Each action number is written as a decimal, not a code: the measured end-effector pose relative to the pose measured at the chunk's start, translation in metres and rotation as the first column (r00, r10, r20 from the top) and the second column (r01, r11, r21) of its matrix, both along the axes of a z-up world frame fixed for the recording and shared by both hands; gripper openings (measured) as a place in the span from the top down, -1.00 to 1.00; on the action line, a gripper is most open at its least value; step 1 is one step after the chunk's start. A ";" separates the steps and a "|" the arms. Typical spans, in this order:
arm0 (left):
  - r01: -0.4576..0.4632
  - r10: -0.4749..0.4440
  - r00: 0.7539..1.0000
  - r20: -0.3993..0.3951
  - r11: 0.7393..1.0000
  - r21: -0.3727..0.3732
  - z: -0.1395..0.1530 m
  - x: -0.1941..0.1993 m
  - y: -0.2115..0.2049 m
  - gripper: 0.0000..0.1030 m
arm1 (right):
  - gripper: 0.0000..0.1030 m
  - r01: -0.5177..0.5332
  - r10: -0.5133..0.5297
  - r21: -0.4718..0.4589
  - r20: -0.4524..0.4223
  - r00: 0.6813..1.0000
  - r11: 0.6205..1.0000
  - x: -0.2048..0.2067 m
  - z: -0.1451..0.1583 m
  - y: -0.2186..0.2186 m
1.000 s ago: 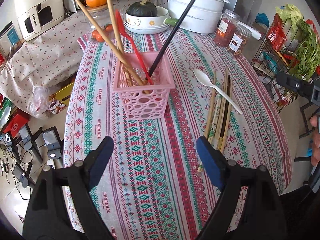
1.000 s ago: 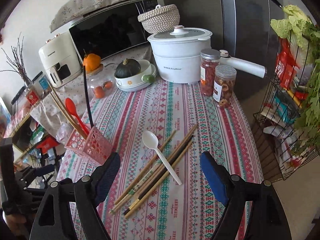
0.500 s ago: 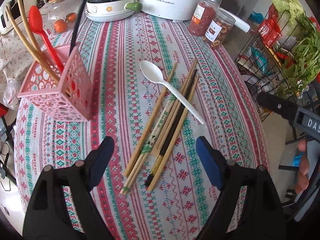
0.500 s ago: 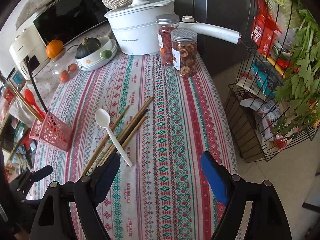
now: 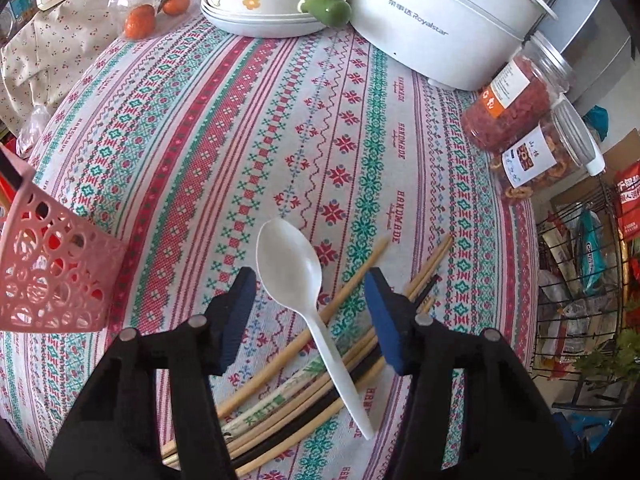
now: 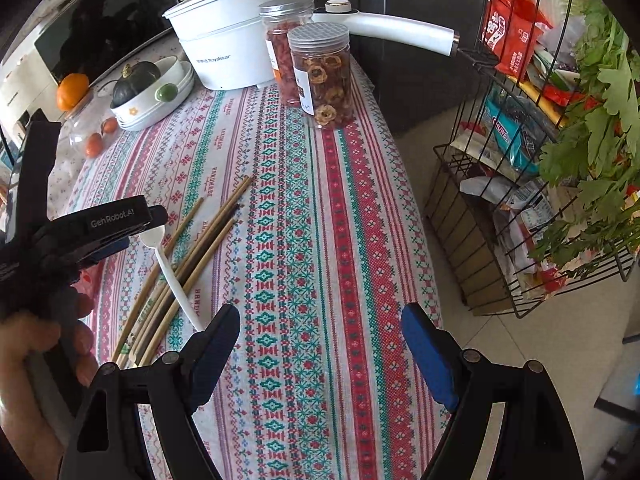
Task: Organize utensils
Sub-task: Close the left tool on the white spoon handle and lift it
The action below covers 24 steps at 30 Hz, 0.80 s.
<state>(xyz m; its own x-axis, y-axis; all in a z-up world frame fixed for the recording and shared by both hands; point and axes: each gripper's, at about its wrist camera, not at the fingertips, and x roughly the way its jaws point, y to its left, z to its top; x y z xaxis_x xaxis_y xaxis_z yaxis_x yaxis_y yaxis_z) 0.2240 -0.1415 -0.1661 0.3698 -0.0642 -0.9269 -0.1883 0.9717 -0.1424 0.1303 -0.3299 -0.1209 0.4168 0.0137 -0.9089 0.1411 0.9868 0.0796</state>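
- White plastic spoon lies on the striped patterned tablecloth, bowl toward the far side, handle running back across the bundle of chopsticks.
- We see the left gripper straddling the spoon: 1 blue pad on each side of the neck, gaps on both sides, no contact visible. Its jaws have just been closing and stand about half open, with the spoon between them but not gripped.
- Chopsticks are mostly bamboo plus 1 black pair and 1 printed pair, lying diagonally, touching each other under the spoon handle.
- Pink perforated basket sits at the left edge of the left wrist view, well apart from the spoon.
- Right gripper is wide open over bare tablecloth, nothing between its pads, just beside the near ends of the chopsticks.
- In the right wrist view, a hand holds the left gripper's handle.
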 end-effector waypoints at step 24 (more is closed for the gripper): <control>0.262 -0.263 0.963 0.068 0.965 0.022 0.031 -0.040 0.012 0.75 | -0.63 0.059 -0.059 0.041 -0.013 0.998 0.997 0.015 -0.005 -0.010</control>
<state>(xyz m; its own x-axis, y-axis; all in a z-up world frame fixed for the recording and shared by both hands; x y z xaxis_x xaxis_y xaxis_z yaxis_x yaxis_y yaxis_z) 0.1838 -0.1297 -0.1349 0.4053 -0.1560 -0.9008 0.0832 0.9875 -0.1336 0.1450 -0.3403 -0.1262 0.4076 0.0273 -0.9128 0.1999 0.9726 0.1183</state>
